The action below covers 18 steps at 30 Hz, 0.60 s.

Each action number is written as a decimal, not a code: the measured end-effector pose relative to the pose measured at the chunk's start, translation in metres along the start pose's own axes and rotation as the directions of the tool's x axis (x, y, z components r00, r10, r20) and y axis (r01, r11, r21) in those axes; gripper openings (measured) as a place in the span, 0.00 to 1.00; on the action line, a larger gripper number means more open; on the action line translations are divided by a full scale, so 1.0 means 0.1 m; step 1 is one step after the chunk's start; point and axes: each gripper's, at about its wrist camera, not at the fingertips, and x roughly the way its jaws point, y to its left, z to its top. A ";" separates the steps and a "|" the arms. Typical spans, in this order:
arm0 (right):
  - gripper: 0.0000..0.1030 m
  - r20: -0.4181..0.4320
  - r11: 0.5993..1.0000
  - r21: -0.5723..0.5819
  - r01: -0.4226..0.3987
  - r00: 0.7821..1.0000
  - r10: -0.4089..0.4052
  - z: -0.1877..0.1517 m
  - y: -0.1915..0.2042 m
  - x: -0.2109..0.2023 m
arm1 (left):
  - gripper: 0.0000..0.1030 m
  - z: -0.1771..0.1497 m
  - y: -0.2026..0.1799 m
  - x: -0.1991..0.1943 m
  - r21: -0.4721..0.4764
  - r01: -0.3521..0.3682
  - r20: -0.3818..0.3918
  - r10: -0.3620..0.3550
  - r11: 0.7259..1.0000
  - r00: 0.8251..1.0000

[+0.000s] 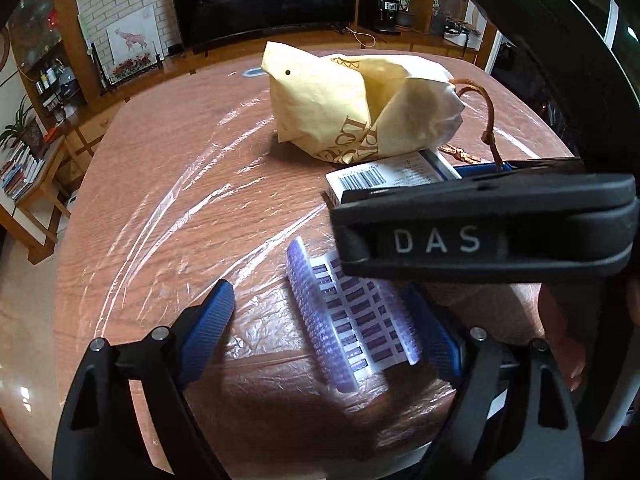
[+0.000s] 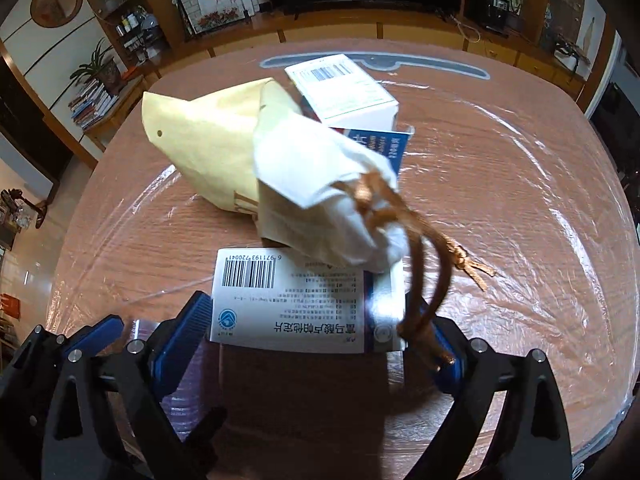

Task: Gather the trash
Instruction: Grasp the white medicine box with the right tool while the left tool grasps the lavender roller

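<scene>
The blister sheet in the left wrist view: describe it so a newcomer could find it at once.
On the plastic-covered wooden table, look nearer the camera than the cream paper bag. Between the blue fingers of the open left claw lies the blister sheet. Unlike the white barcoded medicine box nearby, it is flat, with rows of purple printed blocks.

So the trash: a crumpled cream paper bag (image 2: 224, 148) with brown cord handles (image 2: 416, 248) slumps on its side mid-desk, mouth gaping. A white medicine box (image 2: 296, 300) with a barcode lies flat, one end tucked under the bag. A second white box (image 2: 344, 92) sits behind the bag. A purple-printed blister sheet (image 1: 352, 320) lies flat, closest to me.
</scene>
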 end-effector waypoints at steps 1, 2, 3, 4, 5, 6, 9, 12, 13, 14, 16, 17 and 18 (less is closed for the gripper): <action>0.91 -0.006 1.000 0.000 0.006 1.000 -0.006 0.01 0.01 0.00 | 0.86 0.00 0.01 0.00 -0.001 0.002 -0.001 -0.002 1.000 1.000; 0.92 -0.009 1.000 -0.002 0.011 1.000 -0.011 0.01 0.02 0.01 | 0.86 0.01 0.02 0.01 -0.004 0.003 -0.002 -0.003 1.000 1.000; 0.92 -0.011 1.000 -0.011 0.024 1.000 -0.024 0.02 0.05 0.01 | 0.86 0.01 0.03 0.01 -0.005 0.003 -0.003 -0.003 1.000 1.000; 0.93 -0.008 0.999 -0.022 0.037 0.999 -0.038 0.04 0.08 0.01 | 0.86 0.01 0.03 0.01 -0.005 0.003 -0.004 -0.003 1.000 1.000; 0.93 -0.002 0.998 -0.037 0.050 0.999 -0.050 0.05 0.12 0.01 | 0.86 0.01 0.04 0.02 -0.004 0.004 -0.006 -0.004 1.000 1.000; 0.93 0.000 0.997 -0.046 0.055 0.998 -0.055 0.06 0.14 0.01 | 0.86 0.01 0.04 0.02 -0.002 0.005 -0.007 -0.005 1.000 1.000; 0.93 -0.016 0.997 -0.050 0.058 0.998 -0.059 0.09 0.16 0.01 | 0.86 0.03 0.07 0.02 -0.003 0.006 -0.004 -0.006 1.000 1.000; 0.93 -0.043 0.999 -0.003 0.039 0.998 -0.040 0.13 0.15 0.04 | 0.86 0.03 0.09 0.01 -0.010 0.012 -0.004 -0.012 1.000 1.000; 0.93 -0.047 0.999 0.012 0.036 0.998 -0.036 0.14 0.14 0.04 | 0.86 0.03 0.10 0.02 -0.011 0.013 -0.004 -0.013 1.000 1.000; 0.93 -0.048 0.999 0.019 0.040 0.998 -0.039 0.15 0.14 0.05 | 0.86 0.03 0.11 0.02 -0.011 0.013 -0.006 -0.013 1.000 1.000; 0.93 -0.062 0.998 0.047 0.041 0.997 -0.038 0.15 0.12 0.07 | 0.86 0.03 0.11 0.02 -0.014 0.016 -0.009 -0.016 1.000 1.000; 0.93 -0.072 0.997 0.063 0.034 0.997 -0.029 0.16 0.11 0.08 | 0.86 0.04 0.14 0.02 -0.015 0.018 -0.009 -0.018 1.000 1.000; 0.93 -0.084 0.996 0.079 0.034 0.996 -0.027 0.17 0.10 0.09 | 0.86 0.04 0.15 0.02 -0.015 0.020 -0.009 -0.020 1.000 1.000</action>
